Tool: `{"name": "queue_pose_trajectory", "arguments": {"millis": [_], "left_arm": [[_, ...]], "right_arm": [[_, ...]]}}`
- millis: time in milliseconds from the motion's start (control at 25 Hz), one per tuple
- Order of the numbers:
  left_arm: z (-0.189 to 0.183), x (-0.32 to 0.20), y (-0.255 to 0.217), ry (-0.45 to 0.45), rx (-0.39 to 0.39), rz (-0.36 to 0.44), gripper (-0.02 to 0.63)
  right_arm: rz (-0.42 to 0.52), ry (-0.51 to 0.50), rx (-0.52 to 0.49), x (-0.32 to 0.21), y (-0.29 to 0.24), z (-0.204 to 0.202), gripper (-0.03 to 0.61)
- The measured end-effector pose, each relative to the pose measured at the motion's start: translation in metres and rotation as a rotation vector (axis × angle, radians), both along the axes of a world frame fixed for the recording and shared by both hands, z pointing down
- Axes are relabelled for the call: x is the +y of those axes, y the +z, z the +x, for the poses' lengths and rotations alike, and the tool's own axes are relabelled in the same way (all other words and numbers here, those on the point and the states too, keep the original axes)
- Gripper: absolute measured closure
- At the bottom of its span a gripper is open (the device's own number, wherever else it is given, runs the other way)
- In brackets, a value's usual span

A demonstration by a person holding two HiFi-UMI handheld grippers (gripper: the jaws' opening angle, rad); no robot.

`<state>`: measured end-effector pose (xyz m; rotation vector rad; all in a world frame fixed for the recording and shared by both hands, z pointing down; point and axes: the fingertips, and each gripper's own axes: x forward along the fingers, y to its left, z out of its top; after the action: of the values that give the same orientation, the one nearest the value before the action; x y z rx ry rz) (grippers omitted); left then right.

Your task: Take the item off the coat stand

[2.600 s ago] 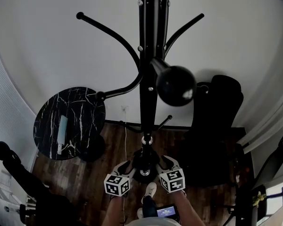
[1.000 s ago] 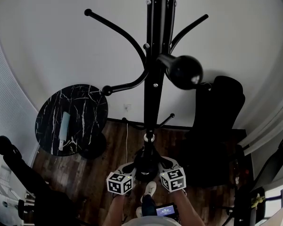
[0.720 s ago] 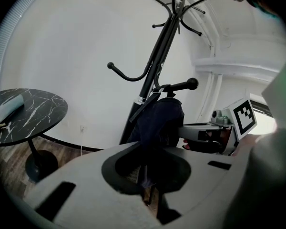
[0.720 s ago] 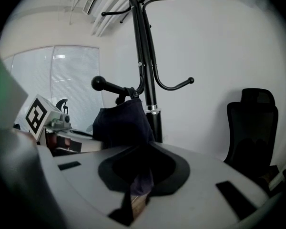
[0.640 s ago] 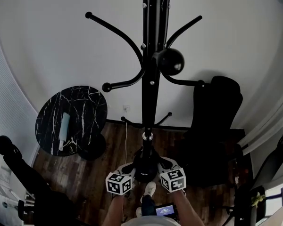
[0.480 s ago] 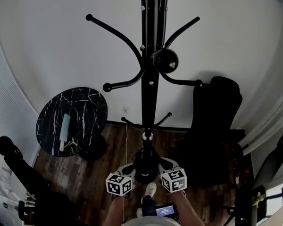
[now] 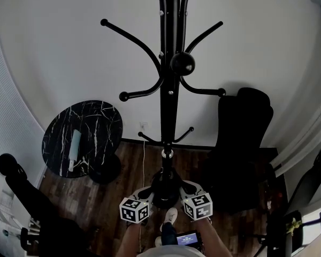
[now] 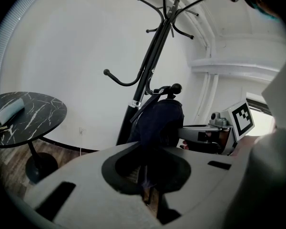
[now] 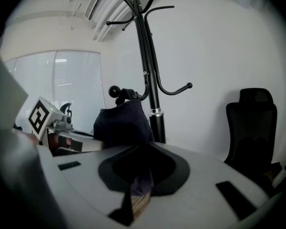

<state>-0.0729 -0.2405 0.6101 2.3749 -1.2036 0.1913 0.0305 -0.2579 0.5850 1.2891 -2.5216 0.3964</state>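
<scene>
Item: dark navy soft cloth bag [image 8: 157, 123], limp and slack-sided. It hangs low on the black tubular metal coat stand [image 7: 168, 90], its strap seemingly over 1 ball-tipped hook [image 8: 176, 88]. Your left gripper [image 8: 148, 194] and right gripper [image 9: 136, 197] each pinch narrow on a fabric edge. Raise both together, level, so the strap clears the knob before you draw back.

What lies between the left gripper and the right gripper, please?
A dark fabric item, pinched by both the left gripper and the right gripper; the left gripper view shows it best.
</scene>
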Motion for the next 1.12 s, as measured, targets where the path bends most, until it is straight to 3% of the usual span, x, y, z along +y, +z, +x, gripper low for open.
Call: {"name": "queue_pose_trajectory", "arguments": {"millis": [1120], "left_arm": [[-0.002,0.040,-0.026,-0.005,0.021,0.068,0.584]], "right_arm": [[0.032,-0.009,-0.009,0.038,-0.020,-0.001,0.540]]}}
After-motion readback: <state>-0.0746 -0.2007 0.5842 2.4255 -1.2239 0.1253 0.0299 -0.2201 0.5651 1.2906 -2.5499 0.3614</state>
